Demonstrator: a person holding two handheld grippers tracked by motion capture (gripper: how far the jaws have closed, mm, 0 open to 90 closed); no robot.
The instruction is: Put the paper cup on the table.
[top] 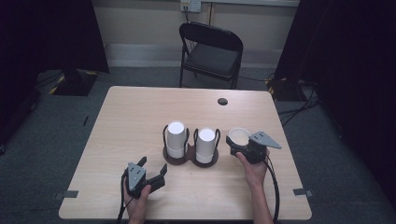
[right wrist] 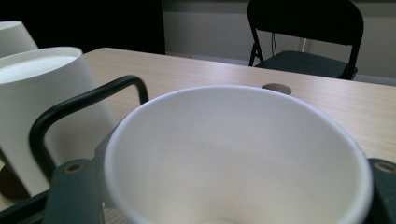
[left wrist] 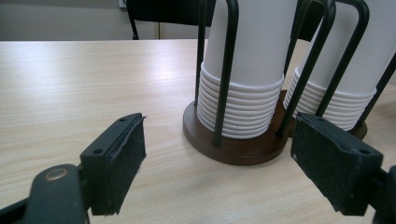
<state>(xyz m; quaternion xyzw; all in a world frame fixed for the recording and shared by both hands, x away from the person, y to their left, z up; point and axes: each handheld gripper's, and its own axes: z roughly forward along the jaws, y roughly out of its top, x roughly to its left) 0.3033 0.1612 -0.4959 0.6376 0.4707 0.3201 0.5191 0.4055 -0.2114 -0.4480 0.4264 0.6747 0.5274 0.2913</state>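
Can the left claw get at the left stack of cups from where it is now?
Probably yes: the left claw is open, bare table lies before the left stack, though the holder's wire bars partly fence it.

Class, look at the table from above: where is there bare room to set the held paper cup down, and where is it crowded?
Bare wood lies across the table's whole left side and along the far edge up to the round hole. It is crowded mid-table, around the cup holder and between it and the right hand-held gripper holding the paper cup.
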